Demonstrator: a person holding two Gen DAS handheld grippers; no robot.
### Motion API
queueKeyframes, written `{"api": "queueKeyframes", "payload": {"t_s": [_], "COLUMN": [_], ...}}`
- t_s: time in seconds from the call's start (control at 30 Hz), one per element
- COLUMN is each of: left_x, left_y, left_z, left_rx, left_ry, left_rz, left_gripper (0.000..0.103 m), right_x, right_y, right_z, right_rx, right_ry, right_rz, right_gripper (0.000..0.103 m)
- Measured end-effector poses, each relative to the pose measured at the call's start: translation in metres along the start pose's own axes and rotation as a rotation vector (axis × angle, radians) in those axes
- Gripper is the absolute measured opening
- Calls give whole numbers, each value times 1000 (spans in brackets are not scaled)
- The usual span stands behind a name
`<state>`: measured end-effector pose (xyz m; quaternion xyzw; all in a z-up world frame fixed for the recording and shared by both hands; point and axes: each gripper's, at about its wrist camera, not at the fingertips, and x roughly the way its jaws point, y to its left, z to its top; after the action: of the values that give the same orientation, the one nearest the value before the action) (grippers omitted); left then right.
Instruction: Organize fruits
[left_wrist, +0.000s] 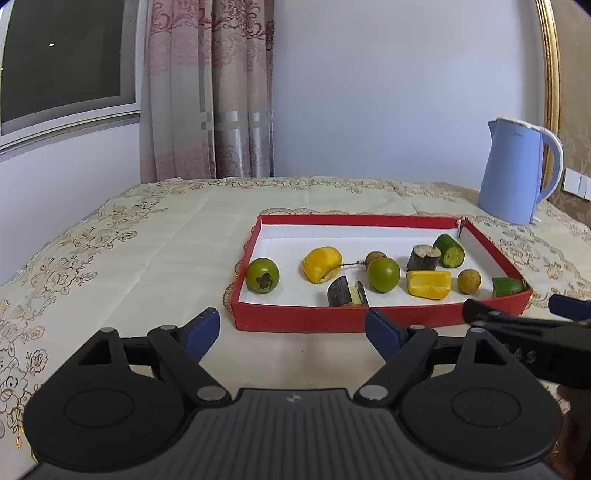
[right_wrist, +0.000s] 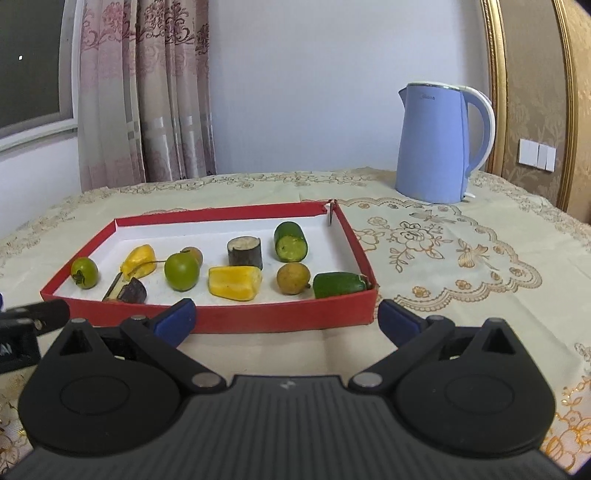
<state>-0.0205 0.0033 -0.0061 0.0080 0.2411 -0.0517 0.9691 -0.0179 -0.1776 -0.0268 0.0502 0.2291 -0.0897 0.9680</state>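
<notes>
1. Red tray (right_wrist: 221, 317) just ahead of both grippers; light cardboard, holds all the fruit.
2. Yellow chunk (right_wrist: 235, 282): soft, likely slippery; pinch the flat sides.
3. Green round fruit (right_wrist: 181, 272): firm, rolls.
4. Left gripper (left_wrist: 291, 328), right gripper (right_wrist: 286, 319): jaws wide, empty.

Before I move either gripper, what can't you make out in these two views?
- Left view: green piece in the tray's near right corner, partly hidden behind the tray wall.
- Right view: left gripper mostly cut off by the left edge.
- Both views: dark piece at the front wall, its base hidden by the wall; what it is, unclear.
- Kettle lettering too small to read.
</notes>
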Motion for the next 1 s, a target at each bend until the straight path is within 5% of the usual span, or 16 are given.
{"api": "queueKeyframes", "payload": {"t_s": [1.0], "left_x": [-10], "left_y": [-4], "left_z": [0], "left_rx": [63], "left_ry": [-40], "left_rz": [22], "left_gripper": [86], "right_x": [4], "right_y": [22], "right_z": [9], "right_rx": [-40], "right_ry": [16], "right_rz": [-10], "right_gripper": [103]}}
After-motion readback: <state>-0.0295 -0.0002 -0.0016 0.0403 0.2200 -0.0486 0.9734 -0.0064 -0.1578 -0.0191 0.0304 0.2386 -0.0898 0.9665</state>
